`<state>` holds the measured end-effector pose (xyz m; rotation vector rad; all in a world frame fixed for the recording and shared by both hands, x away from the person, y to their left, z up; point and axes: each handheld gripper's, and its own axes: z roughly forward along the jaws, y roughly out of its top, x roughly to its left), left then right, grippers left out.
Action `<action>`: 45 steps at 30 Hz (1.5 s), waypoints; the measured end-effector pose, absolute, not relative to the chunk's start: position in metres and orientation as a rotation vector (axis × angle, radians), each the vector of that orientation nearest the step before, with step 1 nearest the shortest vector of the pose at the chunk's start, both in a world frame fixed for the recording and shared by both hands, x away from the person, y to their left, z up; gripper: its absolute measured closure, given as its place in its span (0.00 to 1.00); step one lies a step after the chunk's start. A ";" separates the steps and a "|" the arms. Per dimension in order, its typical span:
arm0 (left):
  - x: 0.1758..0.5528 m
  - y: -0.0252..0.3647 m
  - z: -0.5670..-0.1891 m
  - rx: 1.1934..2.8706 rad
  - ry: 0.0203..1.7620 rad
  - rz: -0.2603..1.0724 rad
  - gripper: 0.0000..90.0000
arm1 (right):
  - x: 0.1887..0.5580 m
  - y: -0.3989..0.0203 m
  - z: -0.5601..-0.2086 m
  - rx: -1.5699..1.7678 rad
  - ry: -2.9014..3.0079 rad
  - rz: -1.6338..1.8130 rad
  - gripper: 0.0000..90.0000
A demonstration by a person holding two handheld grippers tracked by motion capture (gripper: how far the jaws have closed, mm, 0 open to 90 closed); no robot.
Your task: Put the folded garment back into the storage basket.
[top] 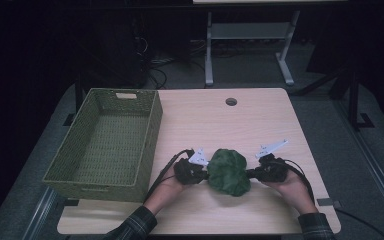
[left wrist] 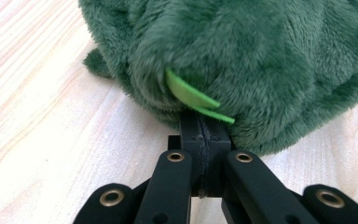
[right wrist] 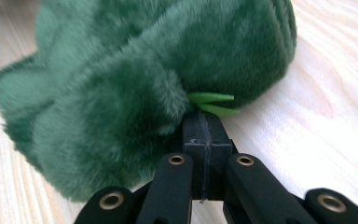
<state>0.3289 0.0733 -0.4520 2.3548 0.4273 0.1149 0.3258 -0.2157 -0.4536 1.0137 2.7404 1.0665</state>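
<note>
1. Gripping from both sides, two black two-jaw grippers hold a dark green fluffy plush toy (top: 228, 171) that rests on a pale wooden table (top: 260, 115), seen from the high view
2. The left gripper (top: 203, 174) comes in from the toy's left side, held in a person's left hand (top: 167, 186); a grey three-cornered plate sits on top of it and a black cable trails back toward the table's near edge
3. The right gripper (top: 251, 174) meets the toy's right side, held in the person's right hand (top: 291, 187), with its own grey plate tilted upward
4. In the left gripper view, the jaws are pressed together, their tips buried in the fur; two thin bright green felt claws (left wrist: 196, 97) stick out of the plush just above the tips, so a paw appears to be pinched
5. In the right gripper view, the jaws are likewise closed tight against the fur, with another pair of bright green felt claws (right wrist: 213, 103) just above the tips
6. The toy lies near the front middle of the table, between the two hands
7. A green woven rectangular basket (top: 150, 135) stands on the table's left part, well apart from the toy
8. Dark plaid sleeves show at the bottom edge of the high view
</note>
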 end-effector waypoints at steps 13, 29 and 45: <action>0.322 0.097 -0.444 2.363 0.443 0.139 0.76 | 0.301 -0.258 -0.461 1.124 2.505 1.042 0.61; 0.326 0.094 -0.420 2.350 0.376 0.143 0.18 | 0.293 -0.270 -0.479 1.277 2.317 0.909 0.01; 0.340 0.065 -0.415 2.410 0.232 0.096 0.14 | 0.296 -0.275 -0.484 1.273 2.297 0.958 0.01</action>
